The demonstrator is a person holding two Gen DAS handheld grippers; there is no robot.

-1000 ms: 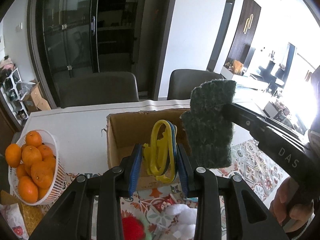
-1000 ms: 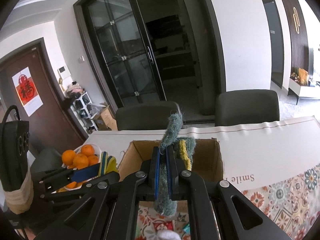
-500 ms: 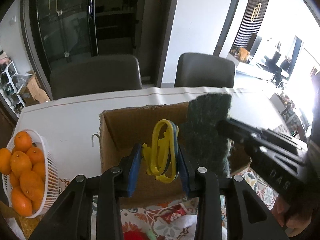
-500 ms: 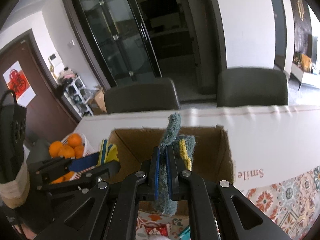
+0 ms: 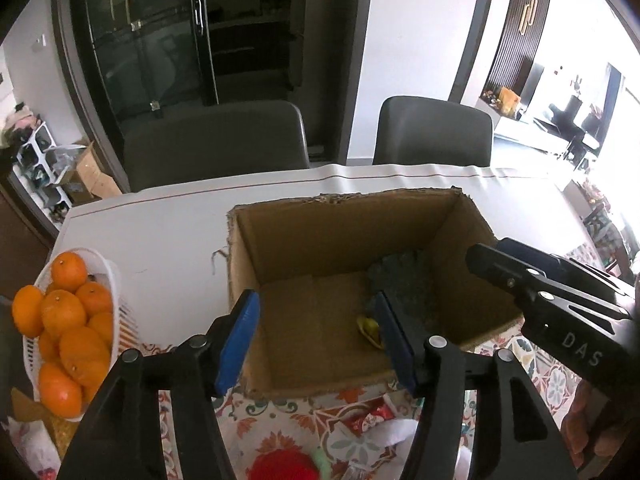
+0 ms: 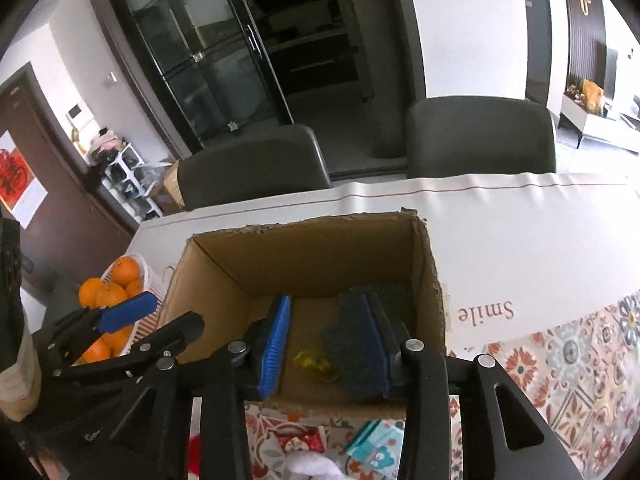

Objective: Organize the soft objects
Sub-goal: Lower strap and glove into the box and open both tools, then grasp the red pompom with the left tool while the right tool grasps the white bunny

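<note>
Dining table (image 5: 168, 224) with white cloth, two dark chairs (image 5: 216, 140) behind; open cardboard box (image 5: 340, 236) near its front edge.

Box: top open, torn rim, all four walls upright, bare floor showing on its left half. Dark green scouring pad (image 5: 404, 280) lies against the right wall; yellow item (image 6: 312, 360) rests on the floor just beside it. Left gripper (image 5: 320, 340): above the near wall, jaws just opened, wide apart, nothing between the blue pads. Right gripper (image 6: 328, 348): over the box's right side, jaws just opened, apart, pad and yellow item below them, unheld. White basket of oranges (image 5: 60, 320) stands left of the box, a strip of cloth between them. White cloth behind the box lies bare.
</note>
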